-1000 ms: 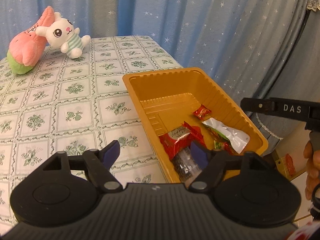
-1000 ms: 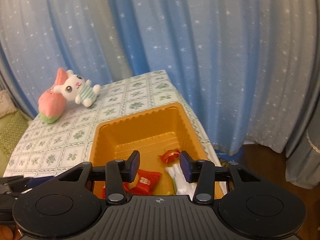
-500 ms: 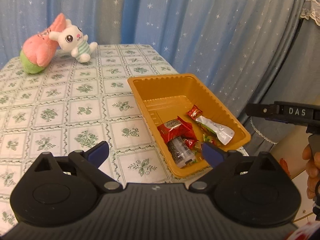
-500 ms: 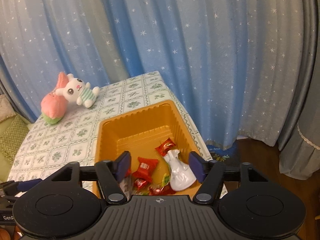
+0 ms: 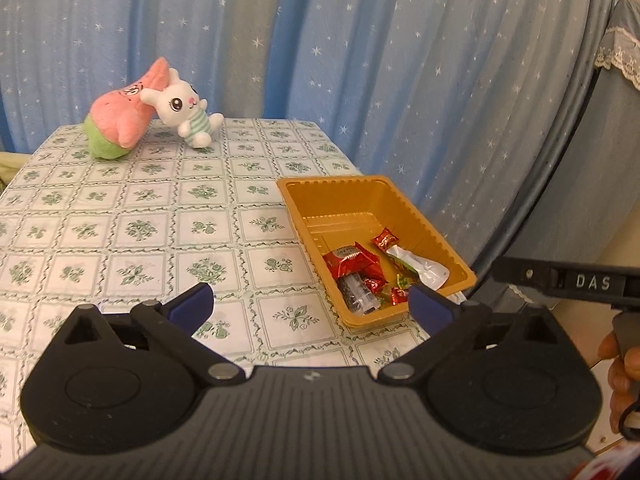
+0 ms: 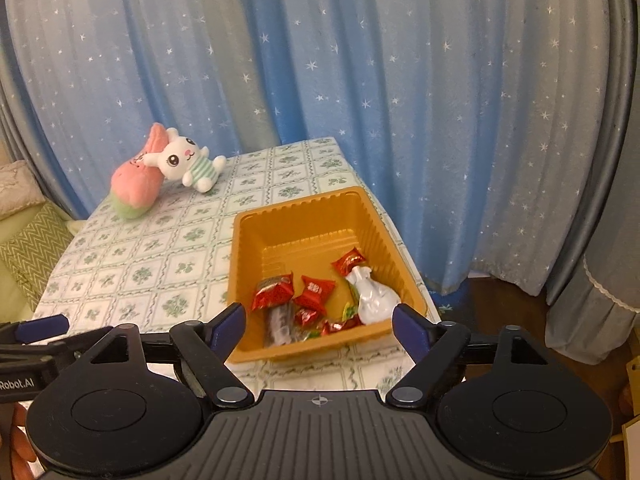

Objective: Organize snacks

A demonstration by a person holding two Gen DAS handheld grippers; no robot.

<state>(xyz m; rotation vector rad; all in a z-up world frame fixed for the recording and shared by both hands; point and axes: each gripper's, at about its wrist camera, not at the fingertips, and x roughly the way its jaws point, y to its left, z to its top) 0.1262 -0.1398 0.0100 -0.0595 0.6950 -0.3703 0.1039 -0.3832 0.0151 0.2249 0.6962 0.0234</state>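
Both tools have pulled back and up from the tray since a second ago, so more counter shows. Left tool (image 5: pixel 310 306) empty, jaws opening wide, over the tablecloth. Right tool (image 6: pixel 318 328) empty, jaws opening, nothing between them. Orange tray (image 6: pixel 240 248) sits near the counter's (image 5: pixel 120 220) right edge; red-wrapped snacks (image 6: pixel 314 292) and a white packet (image 6: pixel 374 300) lie at its near end. Two plush toys (image 5: pixel 140 116) at the far corner.
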